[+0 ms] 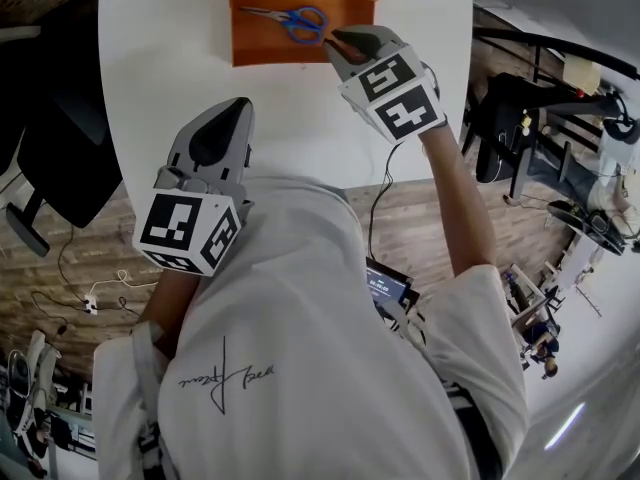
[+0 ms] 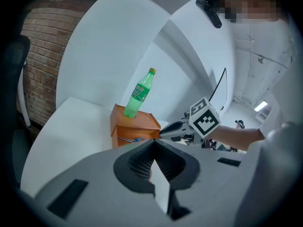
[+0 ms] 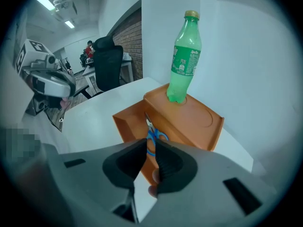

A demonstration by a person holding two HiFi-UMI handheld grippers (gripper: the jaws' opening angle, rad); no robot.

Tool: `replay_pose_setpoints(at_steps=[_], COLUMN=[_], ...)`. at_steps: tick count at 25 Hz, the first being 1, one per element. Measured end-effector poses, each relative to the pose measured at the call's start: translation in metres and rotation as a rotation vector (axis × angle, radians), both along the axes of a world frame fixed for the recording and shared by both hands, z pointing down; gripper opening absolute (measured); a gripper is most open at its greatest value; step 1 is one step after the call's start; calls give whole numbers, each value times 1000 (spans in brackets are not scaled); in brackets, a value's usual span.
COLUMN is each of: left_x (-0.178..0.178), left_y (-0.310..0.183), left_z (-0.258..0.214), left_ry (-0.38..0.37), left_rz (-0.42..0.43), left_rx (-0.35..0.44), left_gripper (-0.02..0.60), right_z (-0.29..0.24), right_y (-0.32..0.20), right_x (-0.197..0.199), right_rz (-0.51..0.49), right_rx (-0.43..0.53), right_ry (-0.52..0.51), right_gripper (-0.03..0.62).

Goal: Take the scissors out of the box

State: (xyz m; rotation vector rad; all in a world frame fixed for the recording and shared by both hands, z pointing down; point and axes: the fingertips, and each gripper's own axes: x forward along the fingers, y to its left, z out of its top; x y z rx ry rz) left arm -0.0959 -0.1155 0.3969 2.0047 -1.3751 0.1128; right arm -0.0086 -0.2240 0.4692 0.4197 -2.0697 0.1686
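White round table point(image 1: 160, 58): open orange box point(image 1: 270, 46) at its far edge. A green plastic bottle point(image 3: 184, 56) stands on the box top, label unreadable. Blue-handled, steel-bladed scissors point(image 1: 296, 20) lie flat inside. Right gripper point(image 1: 333, 40) at the handles, jaws narrowly apart, not gripping. Left gripper point(image 1: 238, 106) closed, empty.

The head view looks steeply down from above the person's shoulders onto the white bench point(image 1: 170, 48), with the orange box point(image 1: 270, 50) at its far edge; the left gripper view sits low and farther back, facing the box and green bottle point(image 2: 138, 94) across the bench; the right gripper view hangs close over the box, tilted down into it; all three share the box.
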Motion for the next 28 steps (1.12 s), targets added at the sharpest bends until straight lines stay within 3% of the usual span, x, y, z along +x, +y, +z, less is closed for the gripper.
replay_pose_setpoints(at_steps=[11,28], left_x=[0,-11], left_y=[-3,-9], left_z=[4,14], left_ry=[13,8], left_rz=[-1,-22], left_rx=[-24,-63], left_gripper=[8,8], right_z=[37,66], right_y=[-16,-19], right_x=[-2,-16], right_rz=[-66,-184], right_rx=[-18,-59], right_ry=[107,186], right_gripper=[75,115])
